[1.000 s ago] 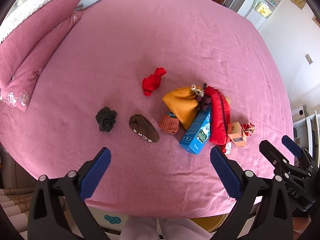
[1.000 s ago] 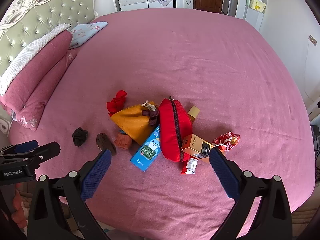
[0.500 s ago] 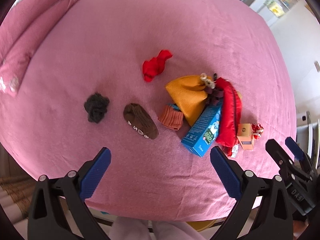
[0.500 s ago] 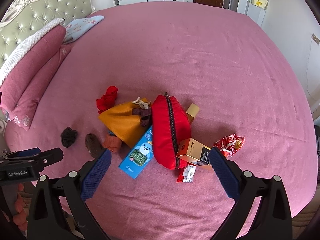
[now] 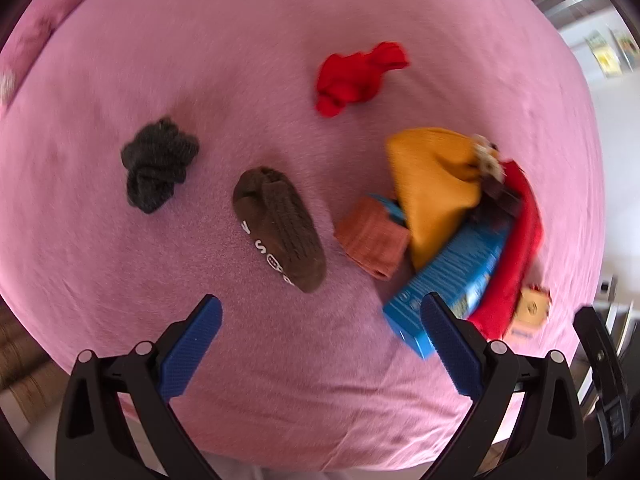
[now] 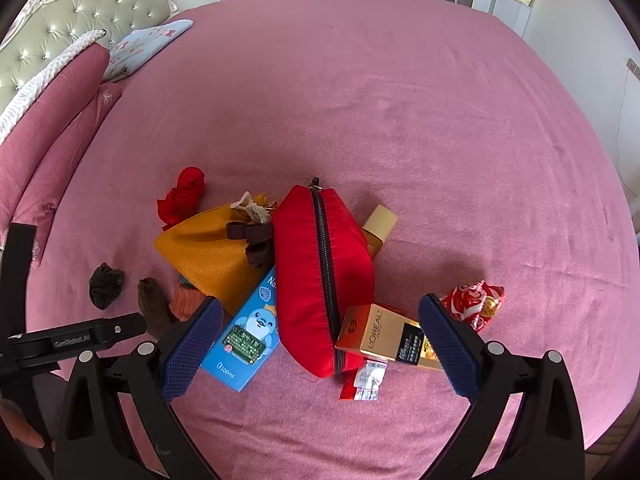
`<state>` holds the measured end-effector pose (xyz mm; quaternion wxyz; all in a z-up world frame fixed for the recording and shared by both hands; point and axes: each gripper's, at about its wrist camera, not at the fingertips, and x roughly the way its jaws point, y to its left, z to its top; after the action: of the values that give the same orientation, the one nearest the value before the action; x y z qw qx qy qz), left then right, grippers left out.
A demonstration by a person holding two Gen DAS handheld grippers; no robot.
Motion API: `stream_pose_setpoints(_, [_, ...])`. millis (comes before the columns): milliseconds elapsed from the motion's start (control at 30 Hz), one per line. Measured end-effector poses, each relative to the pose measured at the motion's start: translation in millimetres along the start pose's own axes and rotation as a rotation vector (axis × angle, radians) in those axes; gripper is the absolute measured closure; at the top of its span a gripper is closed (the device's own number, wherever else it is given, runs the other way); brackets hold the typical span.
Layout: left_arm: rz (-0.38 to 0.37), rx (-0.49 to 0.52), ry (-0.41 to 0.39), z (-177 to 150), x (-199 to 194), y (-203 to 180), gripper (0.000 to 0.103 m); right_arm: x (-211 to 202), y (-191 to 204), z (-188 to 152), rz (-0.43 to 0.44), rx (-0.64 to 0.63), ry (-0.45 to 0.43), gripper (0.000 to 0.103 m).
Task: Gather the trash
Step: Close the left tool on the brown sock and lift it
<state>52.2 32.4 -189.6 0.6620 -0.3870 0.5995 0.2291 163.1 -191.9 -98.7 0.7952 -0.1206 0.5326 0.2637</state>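
A wide pink bed [image 6: 400, 100] carries a tight cluster of things near its front edge, with broad bare cover beyond and to the right. Pillows [image 6: 48, 128] line the far left side by the headboard.

The right gripper [image 6: 320, 320] hangs above the front of the cluster, its jaws spread wide and empty. Between its blue pads lie the low end of a red zip pouch [image 6: 320, 272], whose long axis and zip run away from the camera, and a gold carton [image 6: 384, 336] lying flat with its long axis running left to right, touching the pouch. A small crumpled wrapper [image 6: 366, 380] lies just in front of the pouch, and a red and white foil wrapper [image 6: 474, 304] sits just outside the right pad, apart from the cluster.

The left gripper [image 5: 320, 320] is likewise wide open and holds nothing. It hovers over bare cover near the bed's front edge. A brown sock [image 5: 280, 228] lies just beyond it, slanting from far left to near right, and a blue box [image 5: 448, 280] reaches its right pad.
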Motion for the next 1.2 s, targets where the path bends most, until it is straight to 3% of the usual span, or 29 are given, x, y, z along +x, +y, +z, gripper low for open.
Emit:
stream_pose_setpoints(433, [0.016, -0.191, 0.04, 33, 55, 29, 0.007, 33, -8, 12, 0.023, 0.011, 0.02, 0.008])
stream_pose_setpoints(467, [0.01, -0.2, 0.04, 35, 59, 30, 0.013, 34, -8, 13, 0.034, 0.017, 0.024, 0.008])
stream_pose_setpoints(567, [0.007, -0.213, 0.059, 41, 71, 35, 0.044, 40, -9, 18, 0.056, 0.032, 0.027, 0.008])
stream_pose_setpoints(667, [0.019, -0.23, 0.051, 43, 78, 44, 0.054, 45, -8, 23, 0.066, 0.036, 0.033, 0.008])
stream_pose_setpoints(800, [-0.001, -0.217, 0.029, 41, 71, 50, 0.094, 52, -7, 28, 0.073, 0.039, 0.043, 0.008])
stream_pose_setpoints(933, [-0.038, -0.204, -0.002, 38, 60, 56, 0.095, 57, -10, 31, 0.087, 0.054, 0.06, 0.008])
stream_pose_setpoints(1200, [-0.148, -0.101, -0.055, 24, 26, 30, 0.095, 68, -11, 36, 0.078, 0.035, 0.066, 0.009])
